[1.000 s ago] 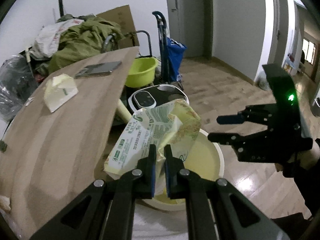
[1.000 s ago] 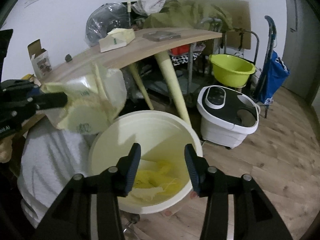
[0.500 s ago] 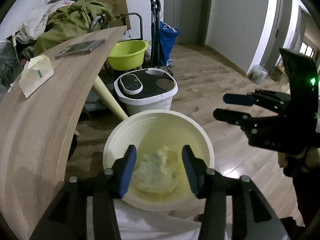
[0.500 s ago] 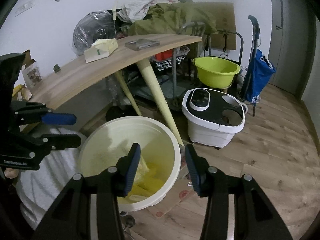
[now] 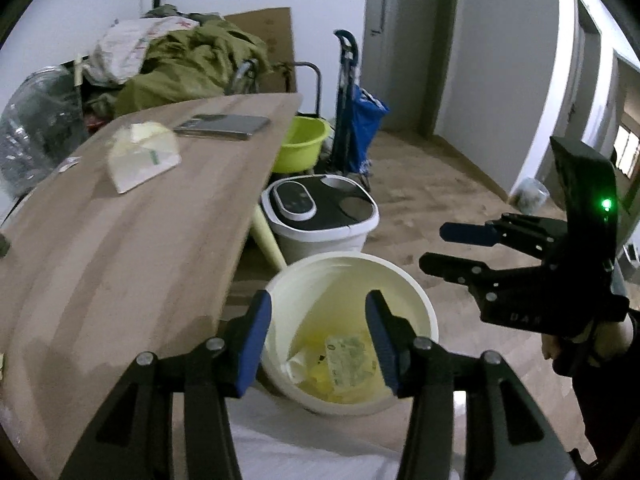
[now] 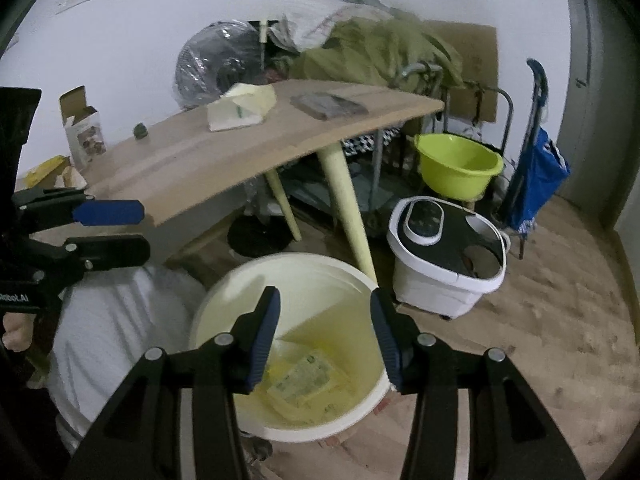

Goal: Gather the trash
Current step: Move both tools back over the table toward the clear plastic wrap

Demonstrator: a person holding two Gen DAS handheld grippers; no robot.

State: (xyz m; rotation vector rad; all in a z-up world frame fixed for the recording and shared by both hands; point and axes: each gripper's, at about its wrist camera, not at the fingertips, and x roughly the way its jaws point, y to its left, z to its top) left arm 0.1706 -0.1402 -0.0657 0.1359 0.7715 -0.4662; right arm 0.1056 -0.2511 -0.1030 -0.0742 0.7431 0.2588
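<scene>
Two tools, both empty: left tool (image 5: 316, 340) has its jaws apart with nothing between them, right tool (image 6: 324, 342) the same. Both hang over the round cream plastic bucket (image 5: 404, 276) on the floor, just off the surface's near long edge.

Inside the bucket: a crumpled pale wrapper with green print (image 6: 302, 378) lying flat on yellow plastic scraps (image 5: 320, 380) at the bottom. Reads as a drop step done, that piece is binned.

Beyond the bucket: a light wooden tabletop surface (image 5: 120, 260). Toward its far end sits a crumpled cream paper pack with a green mark (image 5: 140, 156), well apart from the bucket. Just beside it, nearer the far edge, lies a flat grey slab (image 5: 224, 126); looks like a device or a case, probably not trash. Small dark lump (image 6: 140, 131) near the surface's left edge in the right view, too small to identify.

Farthest back: white-and-black foot bath (image 6: 444, 256), lime green basin (image 6: 456, 168), blue trolley bag (image 6: 536, 176), pile of olive cloth (image 5: 192, 64).

Next, as I judge it: reach a tool across to the cream pack, jaws kept wide, close on a raised fold. It's soft and light, so pinch deep or it slips.
</scene>
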